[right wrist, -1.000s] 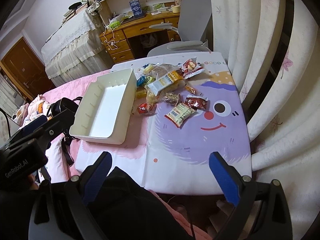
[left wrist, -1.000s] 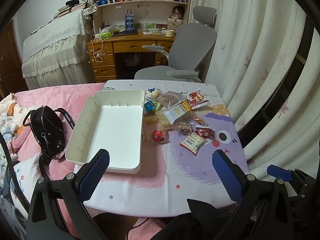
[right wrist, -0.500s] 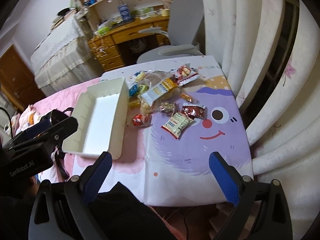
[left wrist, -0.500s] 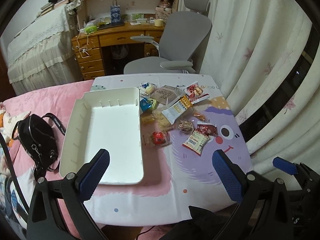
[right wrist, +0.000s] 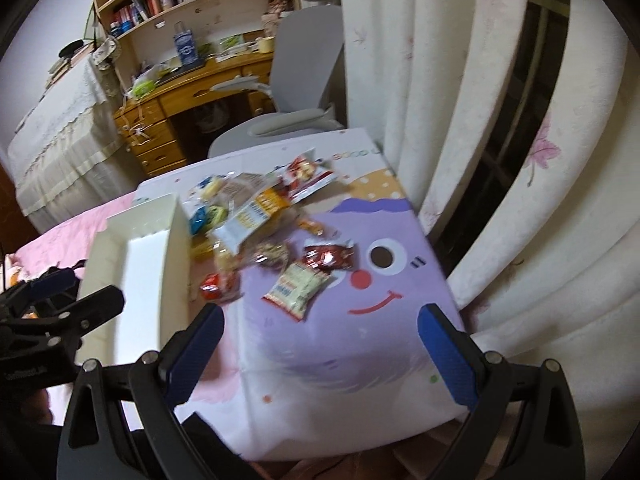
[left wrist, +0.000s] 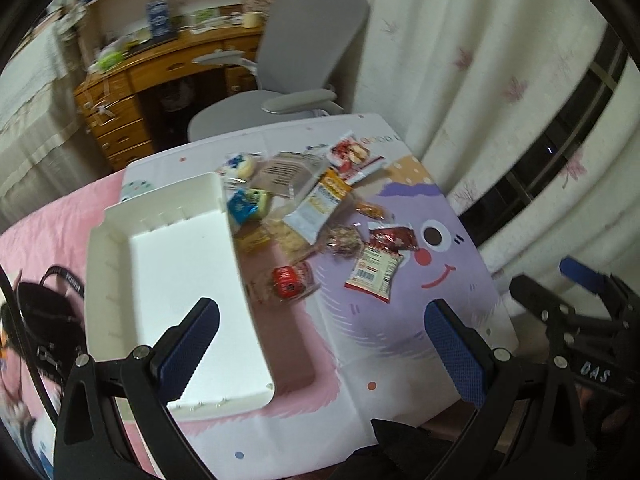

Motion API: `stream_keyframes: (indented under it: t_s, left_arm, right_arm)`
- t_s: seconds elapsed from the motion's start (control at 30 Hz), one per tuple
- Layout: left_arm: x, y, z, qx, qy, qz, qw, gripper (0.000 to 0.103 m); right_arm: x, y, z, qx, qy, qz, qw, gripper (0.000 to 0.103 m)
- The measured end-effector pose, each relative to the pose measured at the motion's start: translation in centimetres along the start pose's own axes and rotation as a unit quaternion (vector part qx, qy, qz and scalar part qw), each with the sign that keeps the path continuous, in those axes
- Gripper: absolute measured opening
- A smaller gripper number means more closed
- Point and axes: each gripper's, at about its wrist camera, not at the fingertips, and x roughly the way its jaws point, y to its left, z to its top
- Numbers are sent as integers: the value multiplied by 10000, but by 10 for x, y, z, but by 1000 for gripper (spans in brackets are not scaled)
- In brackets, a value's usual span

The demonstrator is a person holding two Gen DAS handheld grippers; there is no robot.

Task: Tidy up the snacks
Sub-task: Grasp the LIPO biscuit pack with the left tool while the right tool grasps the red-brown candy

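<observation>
Both sets of fingers are being held wide apart and empty, the left gripper (left wrist: 320, 344) and the right gripper (right wrist: 320, 344) above the near edge of the tabletop (right wrist: 360, 380). The snacks (left wrist: 320, 216) are lying heaped well ahead of the fingers, beside the empty white tray (left wrist: 120, 248). The packets are being judged light, crinkly, slippery and crushable; a sealed edge is probably best pinched.
</observation>
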Motion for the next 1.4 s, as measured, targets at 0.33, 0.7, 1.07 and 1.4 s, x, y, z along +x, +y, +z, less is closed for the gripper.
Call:
stream_keyframes:
  t_s: [0.33,0.7,1.07,1.4]
  left_arm:
    - [47,-36,23,660,215,-79,9976,102]
    - [116,-70,41,1072,603,-42,9924,102]
    - [194,-90,36,1329,908,13,9870,102]
    - [256,-98,26,1357,1324,50,9819,90]
  right_arm:
    - [34,-30,14,-556,-315,268,9976,98]
    - [108,-42,31,-2164,-516,596,9731,98]
    - [176,-57,34,-2649,-618,1371,9525,98]
    - [238,-46,28,-2939,-172,1916,9363,83]
